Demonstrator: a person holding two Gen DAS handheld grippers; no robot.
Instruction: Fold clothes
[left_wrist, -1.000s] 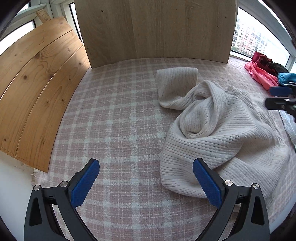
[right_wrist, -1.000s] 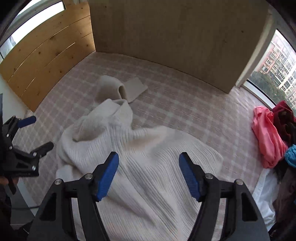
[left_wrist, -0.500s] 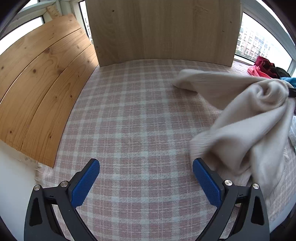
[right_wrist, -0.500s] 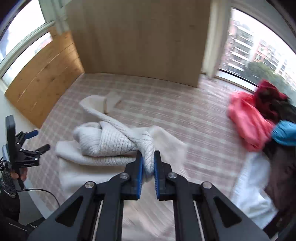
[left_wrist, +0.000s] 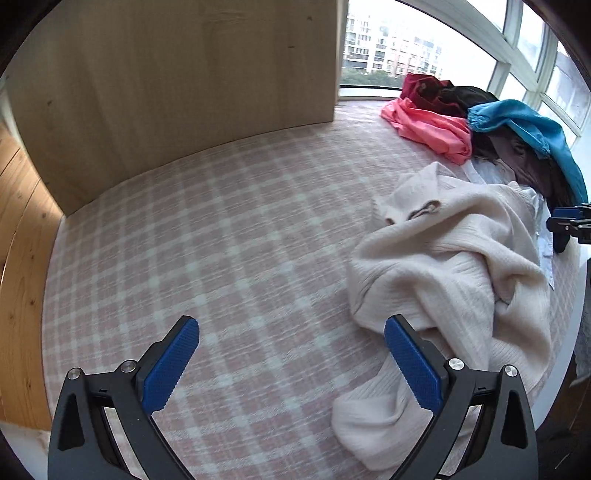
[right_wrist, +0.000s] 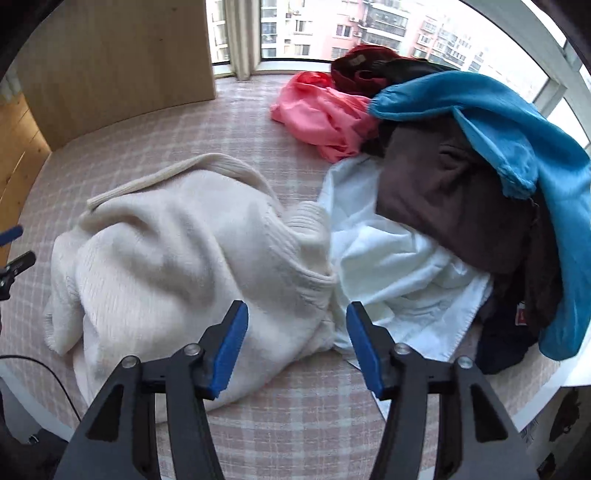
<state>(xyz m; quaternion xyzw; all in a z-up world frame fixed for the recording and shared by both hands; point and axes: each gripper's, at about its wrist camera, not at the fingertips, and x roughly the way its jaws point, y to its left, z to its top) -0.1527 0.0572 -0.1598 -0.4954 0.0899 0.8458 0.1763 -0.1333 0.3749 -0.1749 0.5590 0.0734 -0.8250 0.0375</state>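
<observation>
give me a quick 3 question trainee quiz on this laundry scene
1. True or false: the right gripper is clamped on the cream sweater.
2. Which garment lies topmost on the pile by the window? A) blue garment B) white cloth C) pink garment
3. Fill in: the left gripper hangs open over the ____ blanket.

Key: 1 false, its jaws have just been opening and stand clear of the knit; 2 A; 3 checked.
</observation>
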